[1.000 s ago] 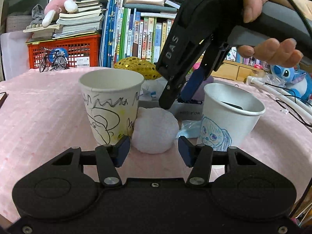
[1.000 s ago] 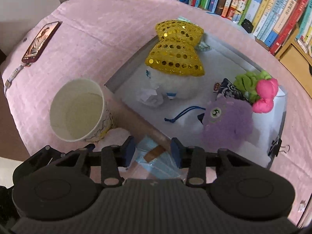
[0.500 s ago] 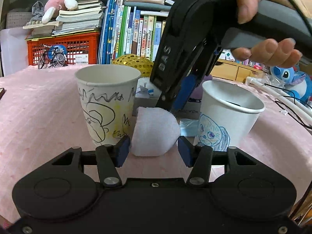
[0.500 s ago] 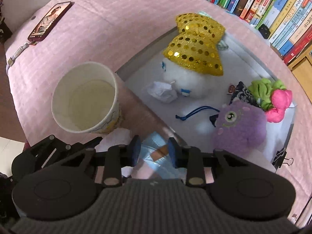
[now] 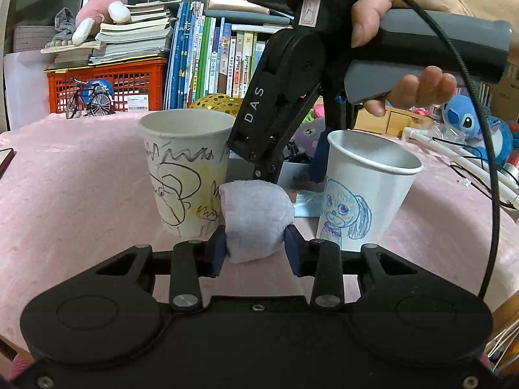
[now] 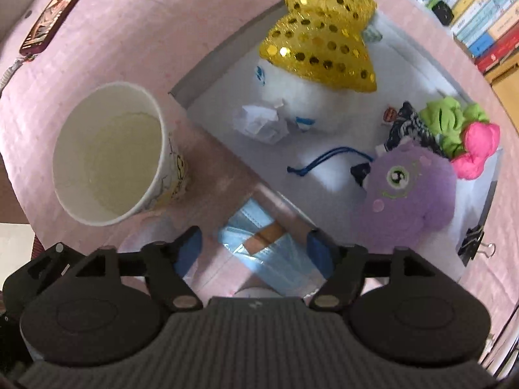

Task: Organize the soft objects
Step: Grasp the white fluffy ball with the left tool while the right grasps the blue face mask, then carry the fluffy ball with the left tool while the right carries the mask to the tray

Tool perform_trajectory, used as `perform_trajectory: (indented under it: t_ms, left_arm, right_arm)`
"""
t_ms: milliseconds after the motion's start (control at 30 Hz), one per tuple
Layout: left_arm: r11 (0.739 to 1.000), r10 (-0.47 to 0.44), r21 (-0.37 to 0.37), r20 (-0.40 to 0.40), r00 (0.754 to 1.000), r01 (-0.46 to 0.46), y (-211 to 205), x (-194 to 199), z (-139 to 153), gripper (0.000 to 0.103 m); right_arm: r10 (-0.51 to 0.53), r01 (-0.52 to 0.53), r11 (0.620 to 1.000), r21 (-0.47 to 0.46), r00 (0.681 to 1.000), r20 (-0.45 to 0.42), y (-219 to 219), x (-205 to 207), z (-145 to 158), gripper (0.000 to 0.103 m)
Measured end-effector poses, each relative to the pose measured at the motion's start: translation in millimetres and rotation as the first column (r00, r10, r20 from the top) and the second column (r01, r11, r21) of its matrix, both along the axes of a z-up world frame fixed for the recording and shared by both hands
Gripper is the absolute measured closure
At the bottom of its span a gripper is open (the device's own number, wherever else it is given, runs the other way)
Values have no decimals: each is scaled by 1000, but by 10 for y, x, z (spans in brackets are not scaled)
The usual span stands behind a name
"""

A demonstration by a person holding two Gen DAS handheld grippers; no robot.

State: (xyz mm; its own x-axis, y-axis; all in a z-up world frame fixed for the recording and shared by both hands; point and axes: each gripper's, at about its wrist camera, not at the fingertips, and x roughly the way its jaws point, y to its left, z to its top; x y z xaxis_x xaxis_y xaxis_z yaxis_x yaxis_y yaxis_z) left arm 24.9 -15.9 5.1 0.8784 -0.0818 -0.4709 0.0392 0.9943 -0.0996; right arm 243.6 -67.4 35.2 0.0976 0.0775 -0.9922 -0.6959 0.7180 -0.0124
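The left gripper (image 5: 256,248) jaws are closing on the soft white ball (image 5: 256,218) — a second ago they stood apart. The right gripper (image 6: 254,248) jaws are opening over the blue mask (image 6: 269,249) on the counter (image 5: 81,178) — released.

Even indoor light; fisheye-bent edges; right view slightly blurred.
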Motion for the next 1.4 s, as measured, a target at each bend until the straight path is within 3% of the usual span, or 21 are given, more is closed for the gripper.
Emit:
perform_trajectory:
  t_ms: [533, 800, 1067, 1400]
  left_arm:
    - [1000, -25, -9, 2, 1000, 25, 21, -135, 14, 68]
    - [1000, -22, -6, 28, 999, 22, 28, -153, 58, 68]
    - [1000, -18, -1, 47, 999, 18, 60, -224, 120, 68]
    - [1000, -21, -5, 72, 997, 22, 64, -331, 225, 68]
  right_arm:
    - [-14, 13, 995, -97, 1000, -14, 192, 67, -250, 18]
    - [9, -6, 997, -82, 999, 36, 262, -33, -192, 42]
    - [20, -16, 999, -51, 998, 66, 230, -97, -79, 42]
    - [-1, -5, 999, 52, 993, 122, 103, -242, 248, 43]
